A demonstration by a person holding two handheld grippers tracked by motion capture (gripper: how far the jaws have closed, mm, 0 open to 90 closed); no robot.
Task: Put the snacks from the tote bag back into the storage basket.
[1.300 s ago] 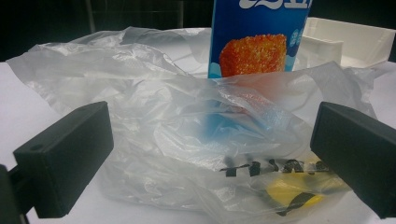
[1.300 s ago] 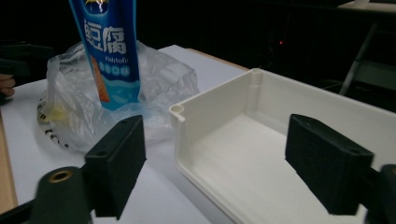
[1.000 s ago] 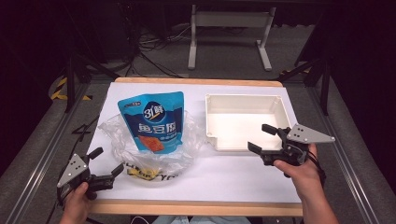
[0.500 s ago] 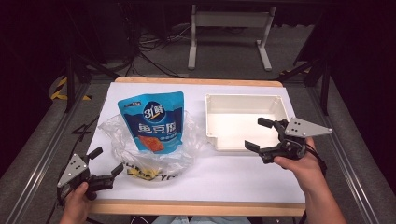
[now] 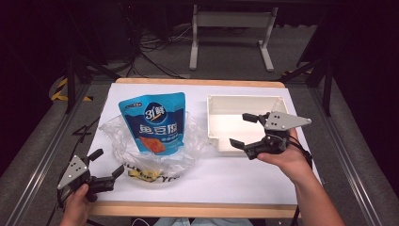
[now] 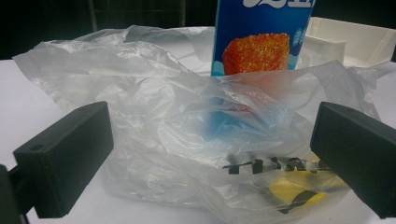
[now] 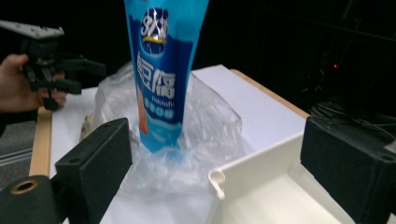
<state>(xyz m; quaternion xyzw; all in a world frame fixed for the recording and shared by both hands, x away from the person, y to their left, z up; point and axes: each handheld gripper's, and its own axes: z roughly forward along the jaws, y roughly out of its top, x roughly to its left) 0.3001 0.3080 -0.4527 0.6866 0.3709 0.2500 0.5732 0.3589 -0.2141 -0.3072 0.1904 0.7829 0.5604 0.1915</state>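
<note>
Blue snack pouch (image 5: pixel 154 122) stands upright in crumpled clear plastic bag (image 5: pixel 153 153), centre-left of counter (image 5: pixel 244 179); bag film veils its base. Left gripper (image 5: pixel 104 165), near-left, jaws apart, empty. Right gripper (image 5: pixel 248 131), jaws just opened, empty, over white tray (image 5: pixel 221 101)'s near right part.

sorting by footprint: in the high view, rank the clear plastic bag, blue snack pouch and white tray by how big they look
1. Crumpled clear plastic bag and white rectangular plastic tray: look alike, unsure.
2. Blue snack pouch: smallest.
</note>
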